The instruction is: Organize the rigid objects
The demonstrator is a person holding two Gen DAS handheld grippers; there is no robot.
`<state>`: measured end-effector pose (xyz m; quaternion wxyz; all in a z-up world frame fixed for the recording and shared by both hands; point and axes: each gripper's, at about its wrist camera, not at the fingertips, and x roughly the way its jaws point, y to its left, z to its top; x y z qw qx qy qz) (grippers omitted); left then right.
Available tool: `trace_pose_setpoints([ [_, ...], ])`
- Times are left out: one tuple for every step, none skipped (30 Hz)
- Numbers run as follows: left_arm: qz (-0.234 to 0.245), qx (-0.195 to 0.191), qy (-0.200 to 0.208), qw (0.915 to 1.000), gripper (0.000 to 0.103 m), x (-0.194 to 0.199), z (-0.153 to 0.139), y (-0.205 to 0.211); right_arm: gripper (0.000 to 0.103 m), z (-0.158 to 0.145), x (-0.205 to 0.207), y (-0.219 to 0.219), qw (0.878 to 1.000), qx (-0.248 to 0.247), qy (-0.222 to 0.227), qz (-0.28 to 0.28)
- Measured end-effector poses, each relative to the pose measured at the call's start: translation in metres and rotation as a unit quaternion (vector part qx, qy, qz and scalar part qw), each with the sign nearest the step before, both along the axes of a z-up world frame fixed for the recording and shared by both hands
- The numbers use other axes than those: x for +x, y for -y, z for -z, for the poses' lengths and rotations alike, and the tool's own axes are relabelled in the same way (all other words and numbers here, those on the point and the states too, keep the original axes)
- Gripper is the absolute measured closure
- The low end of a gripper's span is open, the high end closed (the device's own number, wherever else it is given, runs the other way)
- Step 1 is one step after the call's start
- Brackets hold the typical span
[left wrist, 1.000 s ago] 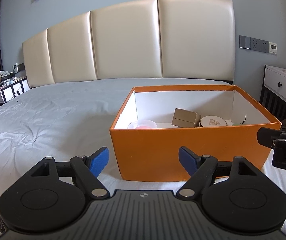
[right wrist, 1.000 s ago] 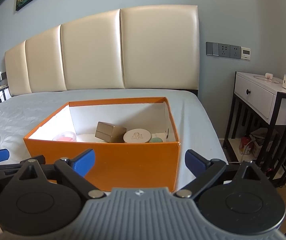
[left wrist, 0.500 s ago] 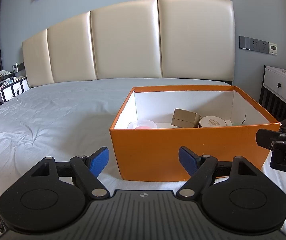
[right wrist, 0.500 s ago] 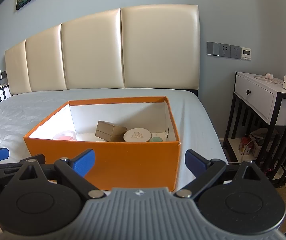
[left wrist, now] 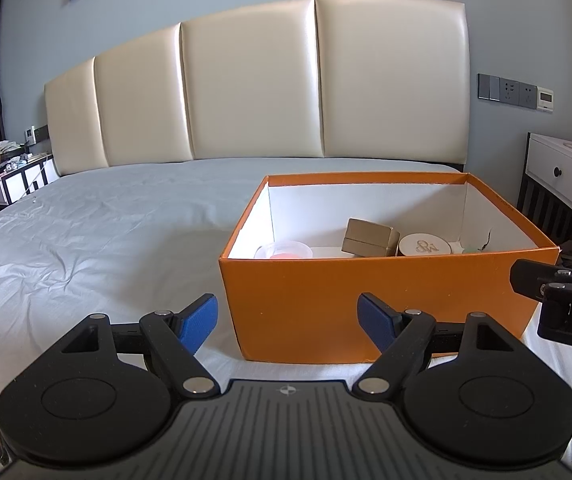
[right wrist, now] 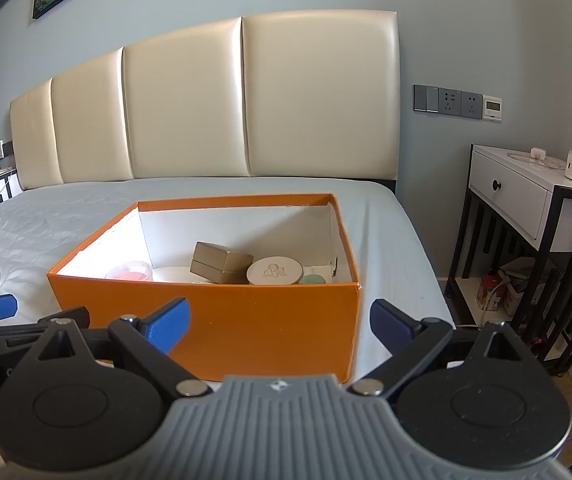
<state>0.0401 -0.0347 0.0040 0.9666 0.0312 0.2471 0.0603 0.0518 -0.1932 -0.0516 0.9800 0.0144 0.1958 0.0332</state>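
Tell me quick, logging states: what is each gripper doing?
Left gripper: open, holding nothing.
Right gripper: open, holding nothing.

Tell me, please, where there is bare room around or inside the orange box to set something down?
The bed sheet left of the orange box is bare up to the headboard. Inside, the floor is crowded: pink-filled cup at left, tan box, round tin and green item toward the right. A white strip along the far wall looks free.

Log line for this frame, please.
left gripper open, empty | right gripper open, empty | orange box on bed, items inside
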Motion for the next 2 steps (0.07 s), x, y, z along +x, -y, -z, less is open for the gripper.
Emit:
trace_pose_setpoints([
  [0.0, 0.0, 0.0, 1.0, 0.01, -0.0002, -0.0002, 0.0007, 0.008, 0.0, 0.0, 0.0, 1.0, 0.0, 0.0, 0.0],
  [-0.001, 0.0, 0.0, 1.0, 0.01, -0.0002, -0.0003, 0.0008, 0.008, 0.0, 0.0, -0.0001, 1.0, 0.0, 0.0, 0.0],
])
